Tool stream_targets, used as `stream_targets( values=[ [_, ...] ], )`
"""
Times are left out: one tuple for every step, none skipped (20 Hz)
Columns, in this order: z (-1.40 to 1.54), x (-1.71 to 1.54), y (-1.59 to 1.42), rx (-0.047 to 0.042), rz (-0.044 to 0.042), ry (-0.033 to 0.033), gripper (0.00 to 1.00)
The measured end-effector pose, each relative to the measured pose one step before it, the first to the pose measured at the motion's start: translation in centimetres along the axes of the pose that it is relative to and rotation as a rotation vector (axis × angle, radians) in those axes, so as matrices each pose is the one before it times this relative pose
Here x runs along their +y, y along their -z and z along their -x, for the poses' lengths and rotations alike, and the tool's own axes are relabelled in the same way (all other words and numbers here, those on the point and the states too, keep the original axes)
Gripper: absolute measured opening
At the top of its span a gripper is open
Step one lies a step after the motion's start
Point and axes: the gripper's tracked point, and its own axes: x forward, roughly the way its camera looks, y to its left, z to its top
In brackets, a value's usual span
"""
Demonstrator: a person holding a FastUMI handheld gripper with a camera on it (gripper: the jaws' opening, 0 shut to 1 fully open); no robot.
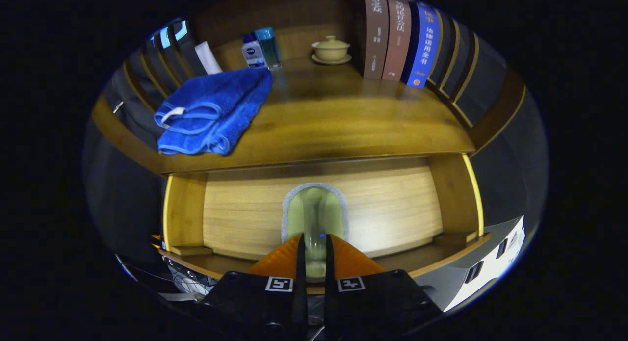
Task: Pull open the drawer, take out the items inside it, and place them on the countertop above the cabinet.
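hand-held gripper [314,245] is narrow, fingers nearly together on a pale green item [314,218] w/ a grey rim lying in the open drawer [392,208], just under the worktop [343,120]. risk imo: thin pinch slips on lifting, or the item snags the worktop's front edge; blue towel [213,110] crowds one side.

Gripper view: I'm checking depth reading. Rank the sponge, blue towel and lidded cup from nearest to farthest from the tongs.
1. Sponge, in the open drawer, pinched between the tongs.
2. Blue towel, on the countertop, beyond the drawer.
3. Lidded cup, at the countertop's back.
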Motion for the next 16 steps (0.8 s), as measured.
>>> stream_targets(
  values=[
    [1.027, 0.238, -0.801, -0.01421, -0.00173, -0.01035, 0.18],
    [0.982, 0.046, -0.882, -0.01272, 0.00157, -0.0004, 0.18],
    [0.733, -0.103, -1.044, -0.01461, 0.00638, 0.0035, 0.18],
    [0.457, -0.1, -1.193, -0.01521, 0.00555, 0.00456, 0.18],
    [0.184, -0.059, -1.285, -0.01437, 0.00185, 0.00153, 0.18],
    [-0.075, -0.017, -1.337, -0.01307, -0.00366, 0.00165, 0.18],
    [-0.335, -0.016, -1.205, -0.00912, -0.00903, 0.00006, 0.18],
    [-0.472, 0.199, -1.08, -0.0024, -0.0066, 0.00131, 0.18],
    [-0.664, 0.171, -1.041, -0.00417, 0.00152, -0.0011, 0.18],
    [-0.63, 0.152, -1.077, -0.00032, 0.01406, 0.00354, 0.18],
    [-0.859, 0.147, -0.79, -0.00145, 0.01483, 0.0054, 0.18],
    [-0.776, 0.091, -0.613, 0.00515, 0.01336, 0.00643, 0.18],
    [-0.685, 0.378, -0.609, 0.00519, 0.0107, -0.00194, 0.18],
    [-0.708, 0.288, -0.63, 0.00293, 0.00634, -0.0035, 0.18],
    [-0.845, 0.305, -0.517, 0.00524, 0.00694, -0.00532, 0.18],
    [-0.806, -0.019, -0.502, 0.0056, 0.0053, 0.00593, 0.18]
  ],
)
